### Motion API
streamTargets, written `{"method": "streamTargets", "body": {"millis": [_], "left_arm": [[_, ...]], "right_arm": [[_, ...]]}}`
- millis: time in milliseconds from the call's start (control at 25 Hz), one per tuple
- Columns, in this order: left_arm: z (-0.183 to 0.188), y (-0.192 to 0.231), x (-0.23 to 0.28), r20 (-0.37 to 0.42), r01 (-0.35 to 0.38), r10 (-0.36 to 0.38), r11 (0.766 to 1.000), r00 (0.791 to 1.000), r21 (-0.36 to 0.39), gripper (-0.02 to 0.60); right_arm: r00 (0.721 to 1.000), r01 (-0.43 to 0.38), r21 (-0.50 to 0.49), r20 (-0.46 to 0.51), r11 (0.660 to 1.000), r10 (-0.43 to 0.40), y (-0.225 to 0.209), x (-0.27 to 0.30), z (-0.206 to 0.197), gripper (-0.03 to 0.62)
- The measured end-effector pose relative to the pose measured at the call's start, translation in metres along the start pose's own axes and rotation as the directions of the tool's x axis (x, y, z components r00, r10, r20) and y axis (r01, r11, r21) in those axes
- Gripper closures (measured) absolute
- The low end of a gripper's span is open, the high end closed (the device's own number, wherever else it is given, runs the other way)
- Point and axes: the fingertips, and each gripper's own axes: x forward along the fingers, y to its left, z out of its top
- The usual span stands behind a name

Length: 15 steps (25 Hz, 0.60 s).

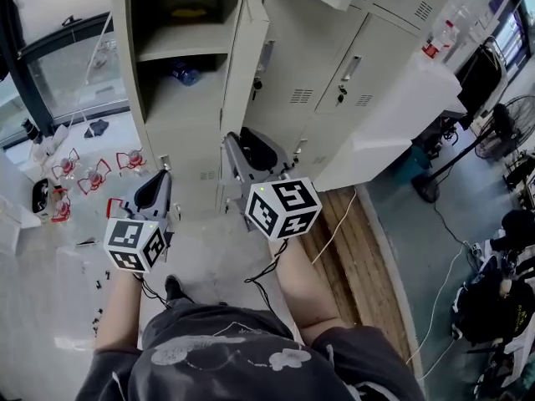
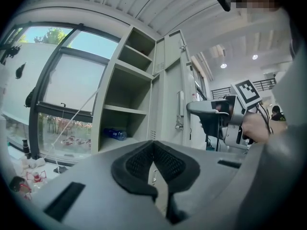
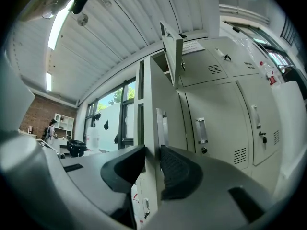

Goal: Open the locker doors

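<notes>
A bank of cream lockers stands before me. The tall left locker door (image 1: 247,65) is swung open, showing shelves with a blue bottle (image 1: 185,75) on the lower one. My right gripper (image 1: 237,147) is at that door's lower free edge. In the right gripper view the door edge (image 3: 156,128) runs between the jaws, and both pads press on it, so the right gripper (image 3: 152,150) is shut on it. My left gripper (image 1: 159,184) hangs lower left, apart from the locker. Its pads meet at the tips with nothing held (image 2: 153,145). A small upper door (image 3: 173,47) also stands open.
Closed locker doors (image 1: 368,65) with handles and locks fill the right side. A white cabinet (image 1: 401,115) juts out further right, with a fan (image 1: 510,124) and cables beyond. Red-framed things (image 1: 92,174) lie on the floor at left, below a window.
</notes>
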Motion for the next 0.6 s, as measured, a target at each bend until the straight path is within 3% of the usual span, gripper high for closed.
{"method": "streamTargets", "body": {"millis": [600], "left_arm": [[0.000, -0.021, 0.003, -0.008, 0.007, -0.007, 1.000, 1.000, 0.010, 0.572]], "right_arm": [[0.991, 0.094, 0.098, 0.086, 0.991, -0.102, -0.054, -0.032, 0.005, 0.487]]}}
